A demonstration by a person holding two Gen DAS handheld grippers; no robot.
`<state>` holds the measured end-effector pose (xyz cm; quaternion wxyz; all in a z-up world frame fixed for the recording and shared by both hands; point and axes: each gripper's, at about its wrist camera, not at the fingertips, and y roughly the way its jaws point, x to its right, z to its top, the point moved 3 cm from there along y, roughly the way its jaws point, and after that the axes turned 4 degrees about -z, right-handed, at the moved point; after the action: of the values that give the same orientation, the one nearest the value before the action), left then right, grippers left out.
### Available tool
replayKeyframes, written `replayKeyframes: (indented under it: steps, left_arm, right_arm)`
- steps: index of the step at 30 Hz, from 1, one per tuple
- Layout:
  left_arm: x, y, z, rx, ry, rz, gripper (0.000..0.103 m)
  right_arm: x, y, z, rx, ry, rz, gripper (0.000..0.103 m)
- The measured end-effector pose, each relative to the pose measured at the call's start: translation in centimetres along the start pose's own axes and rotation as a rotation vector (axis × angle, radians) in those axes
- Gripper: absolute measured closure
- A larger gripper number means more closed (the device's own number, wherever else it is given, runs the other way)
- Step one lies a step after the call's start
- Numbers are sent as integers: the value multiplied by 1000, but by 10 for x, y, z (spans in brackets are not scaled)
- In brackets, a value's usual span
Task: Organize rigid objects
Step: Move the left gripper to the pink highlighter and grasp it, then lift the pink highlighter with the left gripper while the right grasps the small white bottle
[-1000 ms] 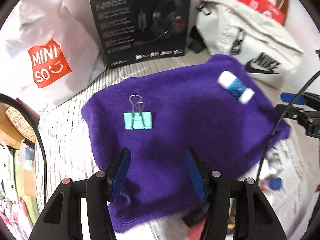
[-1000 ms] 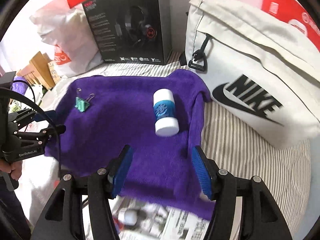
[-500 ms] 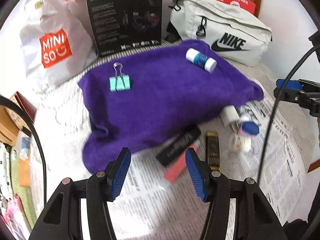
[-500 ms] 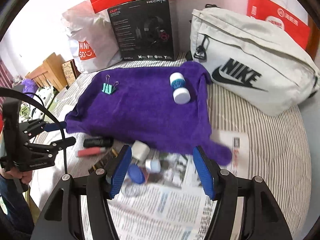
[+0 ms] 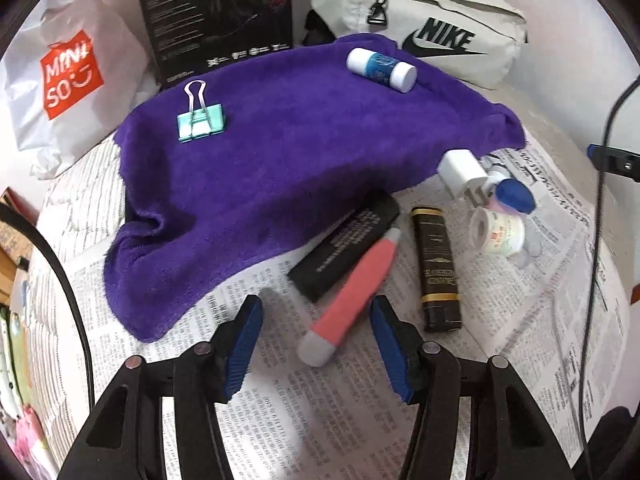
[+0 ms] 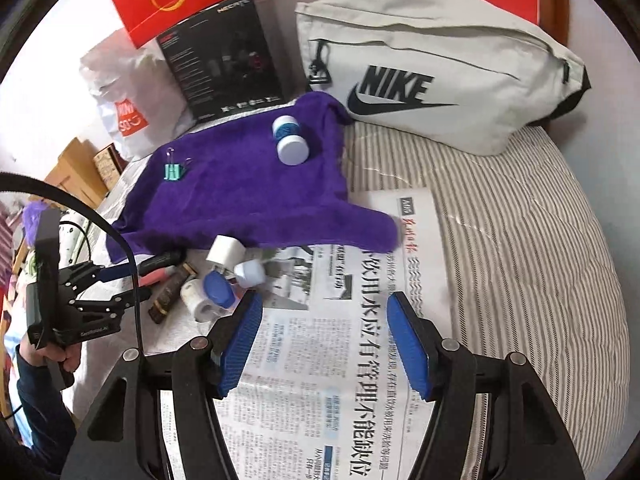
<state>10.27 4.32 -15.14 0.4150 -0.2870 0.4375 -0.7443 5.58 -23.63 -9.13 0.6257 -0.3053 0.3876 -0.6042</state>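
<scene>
On the purple towel [image 5: 280, 152] lie a teal binder clip [image 5: 200, 122] near its far left corner and a blue-and-white bottle [image 5: 381, 69] on its side near the far right, while a pink tube [image 5: 352, 294], two black tubes [image 5: 346, 246] and small white containers [image 5: 496, 234] cluster on the newspaper [image 5: 360, 400] by its near edge.

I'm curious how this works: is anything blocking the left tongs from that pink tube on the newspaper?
Nothing visible does. The left tongs are open, and the pink tube lies just ahead between them on the newspaper. A black box lies close beside the tube's far end, not in the path.
</scene>
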Motion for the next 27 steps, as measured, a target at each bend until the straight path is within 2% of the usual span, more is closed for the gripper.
replayKeyframes:
  steps: [1,3,5,10,18,19,20,23,27]
  left_arm:
    - [2,-1,0,1,4,-5,57]
    - [7,-3,-2,-2,24,-16,71]
    - [13,-6,-6,-10,45,-34,78]
    - [27,-8,-8,-21,99,-52,78]
    - [30,4,9,-28,108,-60,78]
    - [31,6,11,-30,110,-61,79]
    - [32,7,12,-30,112,-65,85]
    - [38,7,12,-24,149,-56,86]
    - [34,2,7,-14,108,-65,86]
  right_arm:
    - [-1,1,0,-2,-2,-2,39]
    - [-3,3,0,-5,-7,3,39]
    - [-7,6,-1,-8,-15,15,39]
    - [-13,14,-3,-27,-33,29,39]
    - [-14,22,-11,-59,-30,38,39]
    - [-14,23,-12,-62,-29,41,39]
    - [-15,24,-12,-64,-31,41,39]
    - [-19,26,-13,-66,-37,48,39]
    - [-26,30,-13,-70,-52,57,39]
